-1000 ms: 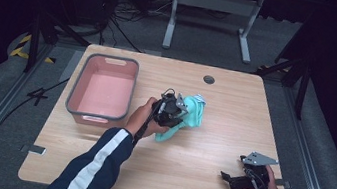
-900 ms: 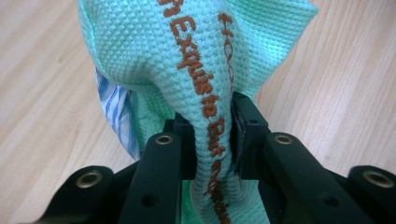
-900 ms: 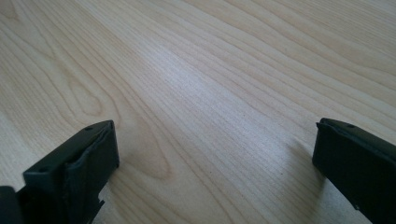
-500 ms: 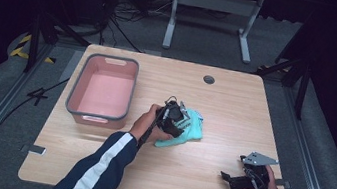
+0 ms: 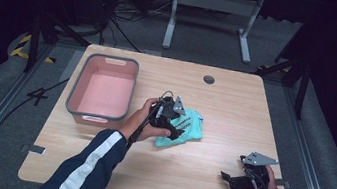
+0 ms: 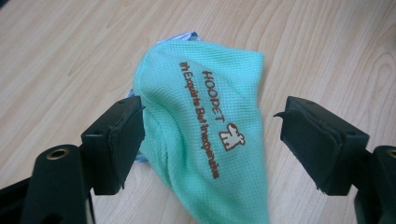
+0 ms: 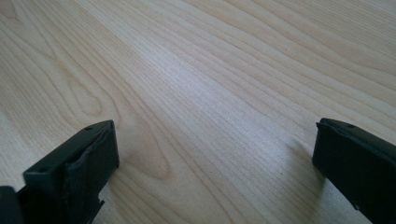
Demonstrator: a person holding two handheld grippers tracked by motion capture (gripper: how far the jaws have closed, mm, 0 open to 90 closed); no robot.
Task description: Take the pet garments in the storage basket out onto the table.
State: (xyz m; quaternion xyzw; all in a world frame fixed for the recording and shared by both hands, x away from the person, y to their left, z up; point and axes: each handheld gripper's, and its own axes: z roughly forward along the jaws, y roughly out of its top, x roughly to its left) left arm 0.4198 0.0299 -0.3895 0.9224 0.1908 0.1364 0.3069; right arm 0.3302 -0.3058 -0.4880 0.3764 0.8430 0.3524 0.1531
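Left claw (image 6: 210, 140) open over the green cloth (image 6: 205, 126); right claw (image 7: 215, 172) open above bare wood.

The two black jaws of the left claw stand wide apart on both sides of the cloth, and the cloth lies between them, not pinched. The cloth is mint green mesh, crumpled, with brown print "HOOPET" and a small animal figure. It lies on the bench (image 5: 235, 109) just to the right of the pink tub (image 5: 102, 90), near the middle. The right claw is well apart from the cloth, near the bench's front right edge. The bench is light wood with much free surface around the cloth. Around it the floor is grey and the room is dark.
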